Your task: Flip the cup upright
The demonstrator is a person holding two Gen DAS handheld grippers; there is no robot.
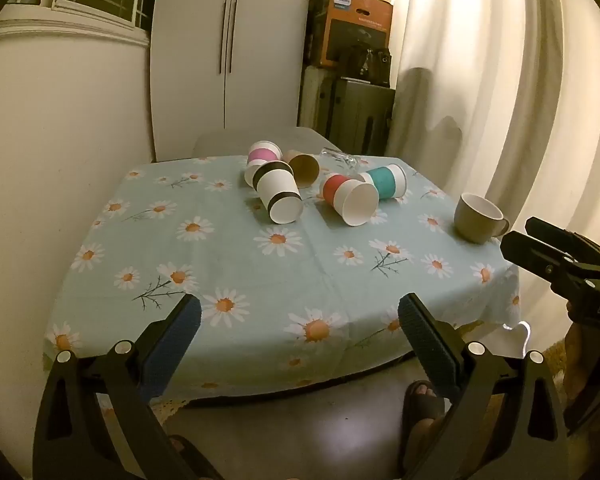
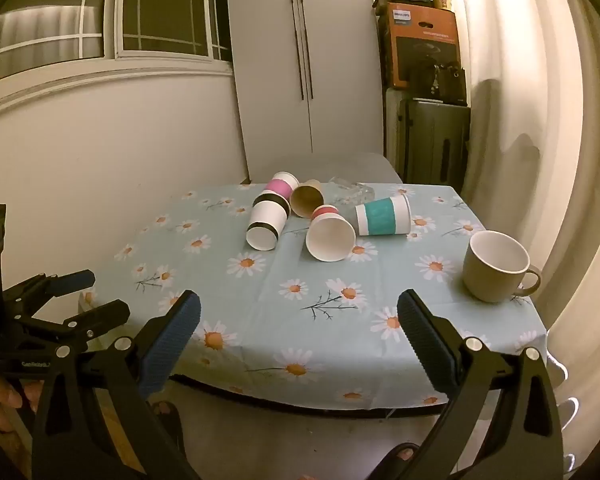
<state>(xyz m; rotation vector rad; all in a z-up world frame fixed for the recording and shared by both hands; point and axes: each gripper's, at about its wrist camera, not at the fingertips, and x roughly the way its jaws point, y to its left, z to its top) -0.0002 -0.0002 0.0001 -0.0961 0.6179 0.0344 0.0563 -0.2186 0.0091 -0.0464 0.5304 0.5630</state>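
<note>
Both my left gripper (image 1: 299, 322) and right gripper (image 2: 299, 320) hang spread and empty at the frame bottom, while the nearest tipped cup, red-banded (image 2: 329, 233), lies centre-frame, mouth toward me, slightly nearer my right

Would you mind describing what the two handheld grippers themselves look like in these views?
Both are matte black plastic clamps. The left gripper and right gripper each have two angular fingers faced with blue ribbed pads, joined by silver round-headed pins. White lettering marks the bodies, too blurred to read. Bare hands show behind them; no cables or sleeves are visible.
</note>
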